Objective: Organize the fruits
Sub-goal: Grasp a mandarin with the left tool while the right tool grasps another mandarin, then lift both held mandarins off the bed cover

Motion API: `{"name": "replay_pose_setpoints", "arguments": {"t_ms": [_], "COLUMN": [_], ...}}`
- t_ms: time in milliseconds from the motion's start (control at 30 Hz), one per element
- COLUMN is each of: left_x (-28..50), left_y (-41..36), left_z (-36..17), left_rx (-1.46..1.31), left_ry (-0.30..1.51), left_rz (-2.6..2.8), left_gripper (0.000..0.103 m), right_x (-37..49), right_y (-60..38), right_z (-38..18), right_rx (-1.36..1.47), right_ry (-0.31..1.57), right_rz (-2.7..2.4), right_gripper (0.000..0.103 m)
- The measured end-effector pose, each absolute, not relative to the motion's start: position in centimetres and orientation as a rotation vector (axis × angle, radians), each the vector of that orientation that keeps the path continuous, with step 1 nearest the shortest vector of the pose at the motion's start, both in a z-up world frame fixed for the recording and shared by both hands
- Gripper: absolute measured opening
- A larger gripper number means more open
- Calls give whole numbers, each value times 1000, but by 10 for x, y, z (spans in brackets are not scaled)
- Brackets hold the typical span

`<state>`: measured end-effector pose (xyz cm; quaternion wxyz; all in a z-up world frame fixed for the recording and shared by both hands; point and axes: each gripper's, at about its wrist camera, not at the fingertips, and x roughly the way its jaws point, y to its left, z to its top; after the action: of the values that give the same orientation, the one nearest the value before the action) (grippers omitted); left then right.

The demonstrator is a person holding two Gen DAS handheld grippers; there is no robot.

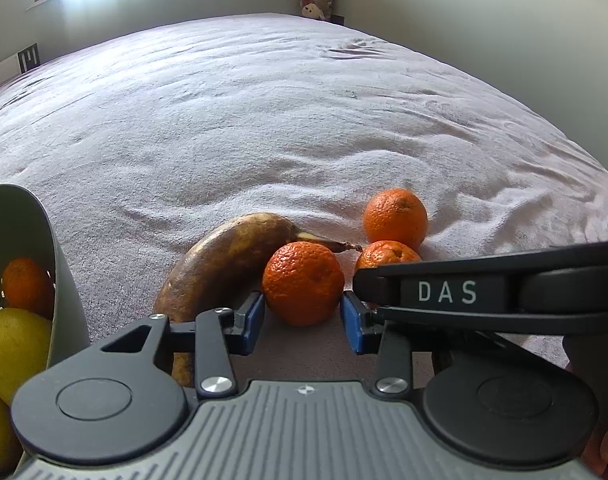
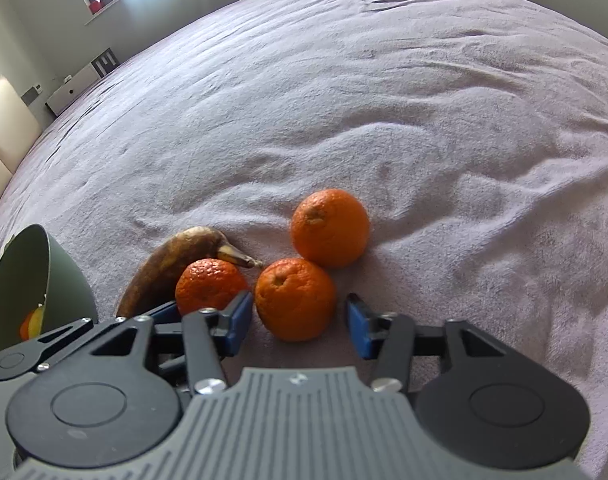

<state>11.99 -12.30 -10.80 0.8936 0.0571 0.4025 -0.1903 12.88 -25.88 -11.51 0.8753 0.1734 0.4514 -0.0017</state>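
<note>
While both tools point down at the bed (image 1: 304, 120), I note: left hand-held gripper (image 1: 302, 316) has its blue pads against the mandarin (image 1: 303, 282) beside the banana (image 1: 223, 256), gripping it. Right hand-held gripper (image 2: 299, 322) straddles the second mandarin (image 2: 295, 298), right pad clear, so open. Third mandarin (image 2: 330, 226) lies just beyond the banana's stem; green bowl (image 1: 63, 264) left of the banana.

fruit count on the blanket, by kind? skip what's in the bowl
Oranges: 3 —
Bananas: 1 — browned
Total: 4
</note>
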Motion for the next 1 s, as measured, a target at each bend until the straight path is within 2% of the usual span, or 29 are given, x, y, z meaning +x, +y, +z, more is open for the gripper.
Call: {"name": "replay_pose_setpoints", "arguments": {"t_ms": [433, 1000], "left_x": [109, 80], "left_y": [-116, -90], "left_z": [-91, -81], "left_rx": [118, 93], "left_ry": [869, 1056], "left_rz": [-388, -447], "left_gripper": [43, 42], "right_x": [126, 91], "right_y": [-255, -253], "right_z": [-107, -97], "right_rx": [355, 354], "right_ry": [982, 1089], "right_rz": [-9, 20], "right_gripper": [40, 40]}}
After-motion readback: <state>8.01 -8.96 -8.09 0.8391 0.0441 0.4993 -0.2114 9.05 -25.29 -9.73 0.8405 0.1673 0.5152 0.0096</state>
